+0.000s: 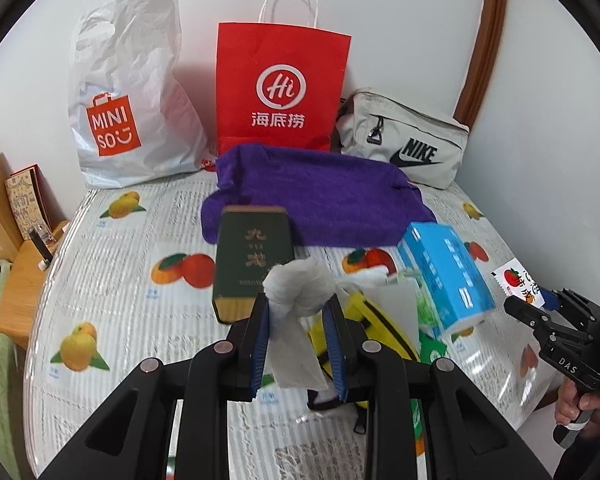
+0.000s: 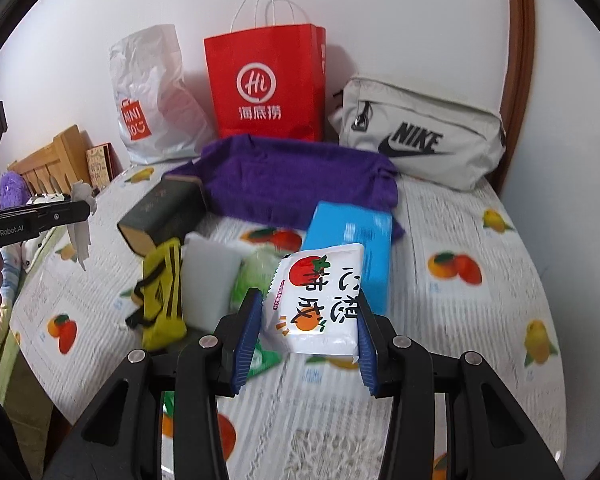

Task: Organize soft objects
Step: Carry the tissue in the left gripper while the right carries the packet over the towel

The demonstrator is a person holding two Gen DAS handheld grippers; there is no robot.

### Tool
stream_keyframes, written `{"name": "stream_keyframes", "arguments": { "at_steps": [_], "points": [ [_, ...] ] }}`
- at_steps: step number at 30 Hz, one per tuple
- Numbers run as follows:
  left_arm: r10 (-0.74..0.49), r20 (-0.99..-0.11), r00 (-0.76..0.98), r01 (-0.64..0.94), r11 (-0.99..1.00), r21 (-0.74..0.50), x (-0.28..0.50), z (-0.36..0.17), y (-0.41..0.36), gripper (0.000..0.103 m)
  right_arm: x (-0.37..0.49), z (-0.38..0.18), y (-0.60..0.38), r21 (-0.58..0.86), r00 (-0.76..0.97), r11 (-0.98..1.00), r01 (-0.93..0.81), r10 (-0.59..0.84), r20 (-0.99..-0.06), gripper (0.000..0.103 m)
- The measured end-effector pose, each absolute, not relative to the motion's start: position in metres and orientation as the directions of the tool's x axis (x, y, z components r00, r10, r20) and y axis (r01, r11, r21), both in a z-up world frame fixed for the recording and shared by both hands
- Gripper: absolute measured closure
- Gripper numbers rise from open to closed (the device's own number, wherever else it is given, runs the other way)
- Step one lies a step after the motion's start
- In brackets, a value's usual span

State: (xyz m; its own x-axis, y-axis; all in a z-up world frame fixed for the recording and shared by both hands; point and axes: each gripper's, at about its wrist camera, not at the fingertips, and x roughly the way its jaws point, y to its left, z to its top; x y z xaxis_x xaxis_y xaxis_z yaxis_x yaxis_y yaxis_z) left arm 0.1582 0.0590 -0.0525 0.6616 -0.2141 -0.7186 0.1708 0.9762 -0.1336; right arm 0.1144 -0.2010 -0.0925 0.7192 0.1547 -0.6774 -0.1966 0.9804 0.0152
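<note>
My left gripper (image 1: 298, 304) is shut on a crumpled white tissue (image 1: 300, 288) and holds it above the table; it also shows at the left of the right wrist view (image 2: 85, 204). My right gripper (image 2: 308, 312) is shut on a white tissue pack with a red fruit print (image 2: 320, 300), held above the table; it shows in the left wrist view (image 1: 518, 280). Below lie a purple towel (image 1: 316, 196), a blue tissue pack (image 1: 448, 276), a yellow pouch (image 2: 160, 292), a white pack (image 2: 208, 280) and a green-printed pack (image 2: 256, 276).
A dark green box (image 1: 254, 264) lies left of the pile. A white MINISO bag (image 1: 132, 96), a red paper bag (image 1: 280, 84) and a grey Nike bag (image 1: 404, 140) stand against the back wall. A wooden rack (image 1: 4, 208) sits off the table's left edge.
</note>
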Motion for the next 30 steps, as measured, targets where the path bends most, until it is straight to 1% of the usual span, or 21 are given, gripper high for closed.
{"name": "stream_keyframes", "arguments": {
  "at_steps": [10, 19, 25, 30],
  "points": [
    [-0.195, -0.733, 0.651, 0.144, 0.981, -0.134, 0.210, -0.047, 0.064, 0.078, 0.174, -0.086, -0.204, 0.026, 0.711, 0.978, -0.206, 0.168, -0.682, 0.060],
    [-0.173, -0.757, 0.630, 0.112, 0.985, -0.132, 0.271, -0.051, 0.065, 0.078, 0.252, -0.086, -0.212, 0.019, 0.706, 0.977, -0.211, 0.166, -0.689, 0.059],
    [-0.166, -0.781, 0.602, 0.099, 0.986, -0.134, 0.311, -0.060, 0.066, 0.078, 0.309, -0.091, -0.212, 0.018, 0.694, 0.976, -0.218, 0.168, -0.700, 0.059],
    [-0.159, -0.806, 0.570, 0.093, 0.987, -0.129, 0.347, -0.075, 0.062, 0.078, 0.353, -0.104, -0.209, 0.019, 0.665, 0.975, -0.219, 0.164, -0.729, 0.059]
  ]
}}
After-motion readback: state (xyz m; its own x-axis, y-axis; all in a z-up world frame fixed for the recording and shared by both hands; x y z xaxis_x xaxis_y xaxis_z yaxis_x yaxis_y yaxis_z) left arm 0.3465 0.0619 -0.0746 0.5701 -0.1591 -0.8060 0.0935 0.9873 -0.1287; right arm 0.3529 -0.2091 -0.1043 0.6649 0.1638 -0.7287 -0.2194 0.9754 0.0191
